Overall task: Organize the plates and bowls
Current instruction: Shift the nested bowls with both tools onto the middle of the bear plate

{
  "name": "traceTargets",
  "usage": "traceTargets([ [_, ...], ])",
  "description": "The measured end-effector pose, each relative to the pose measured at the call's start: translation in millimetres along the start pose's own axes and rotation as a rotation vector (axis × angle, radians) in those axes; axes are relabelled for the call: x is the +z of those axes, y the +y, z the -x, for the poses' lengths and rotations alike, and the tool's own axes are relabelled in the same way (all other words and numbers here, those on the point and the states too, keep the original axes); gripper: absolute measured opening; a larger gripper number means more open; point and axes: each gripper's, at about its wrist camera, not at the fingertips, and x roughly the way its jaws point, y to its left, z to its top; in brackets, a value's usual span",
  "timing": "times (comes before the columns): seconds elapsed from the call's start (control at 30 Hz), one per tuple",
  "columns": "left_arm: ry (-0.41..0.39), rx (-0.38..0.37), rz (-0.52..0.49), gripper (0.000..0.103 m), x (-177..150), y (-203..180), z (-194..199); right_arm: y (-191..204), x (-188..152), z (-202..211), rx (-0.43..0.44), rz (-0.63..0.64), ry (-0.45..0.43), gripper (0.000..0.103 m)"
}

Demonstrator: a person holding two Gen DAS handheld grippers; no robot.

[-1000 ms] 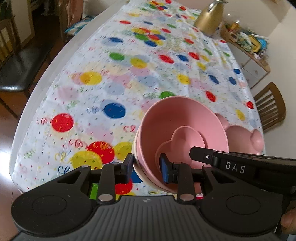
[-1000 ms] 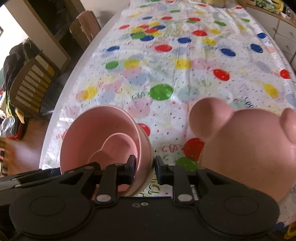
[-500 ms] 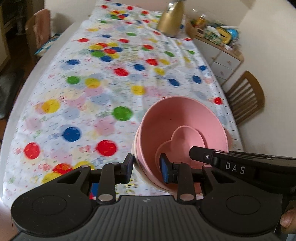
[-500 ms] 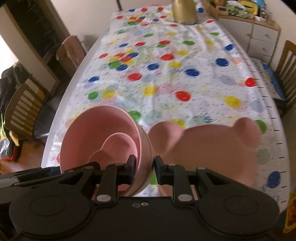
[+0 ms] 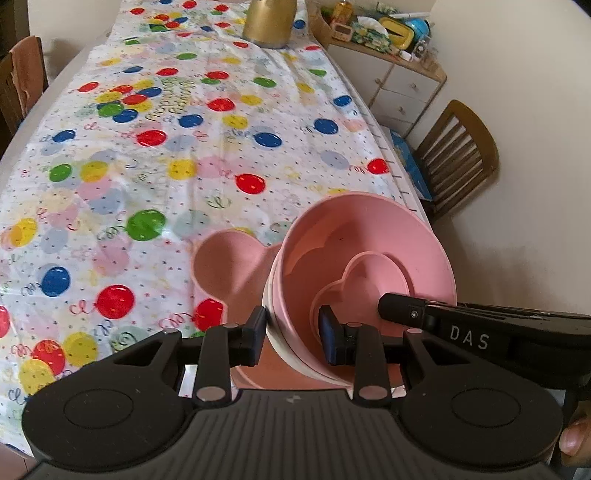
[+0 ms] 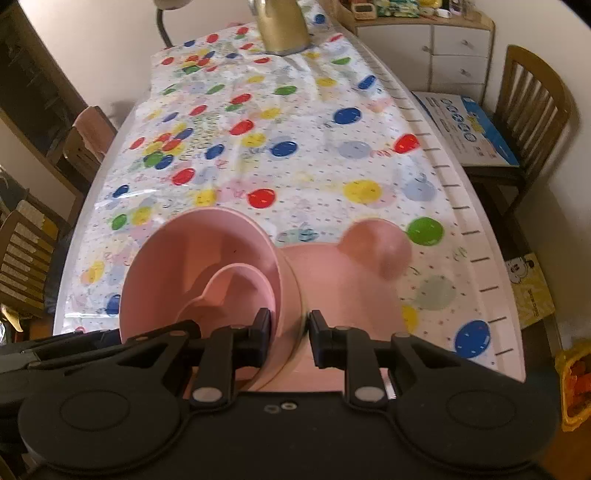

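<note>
The stack of round pink matte plastic bowls (image 5: 365, 266) that I carry now hangs above the pink bear-shaped plate with two round ear wells (image 5: 225, 266); a second ago that plate lay off to the stack's right in my left camera, and now it shows to the stack's left and partly beneath it. The gold metal kettle (image 5: 269, 22) at the far end of the table has swung from the upper right towards the top middle of that view, and the wooden slat-back chair (image 5: 458, 155) has come further into sight.

My grip is unchanged. My left gripper (image 5: 291, 336) is clamped on the stack's near-left wall, one pad outside and one inside. My right gripper (image 6: 290, 338) is clamped on the opposite wall the same way.

Inside the top bowl sits a small pink heart-shaped dish (image 5: 369, 284), tilted against the bowl's floor. Below the top bowl I see the rims of further nested bowls, the lowest one paler, almost cream. The plate's ear wells look shallow, smooth and bare.

The stack is above the near end of the glossy white plastic tablecloth printed with coloured balloons (image 5: 147, 147), which lies wrinkled. Right of the cloth, the chair seat holds a blue and white cardboard box (image 6: 469, 125).
</note>
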Motion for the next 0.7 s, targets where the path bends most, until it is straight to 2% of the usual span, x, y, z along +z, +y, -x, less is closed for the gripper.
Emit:
traceTargets([
  [0.27, 0.026, 0.018, -0.003, 0.03, -4.6, -14.5, -21.0, -22.6, -3.6, -12.1, -0.002, -0.014, 0.024, 0.021],
  [0.7, 0.057, 0.035, 0.004, 0.03, -9.4, -15.8, -48.0, -38.4, -6.9, -37.8, 0.005, -0.022, 0.073, 0.021],
])
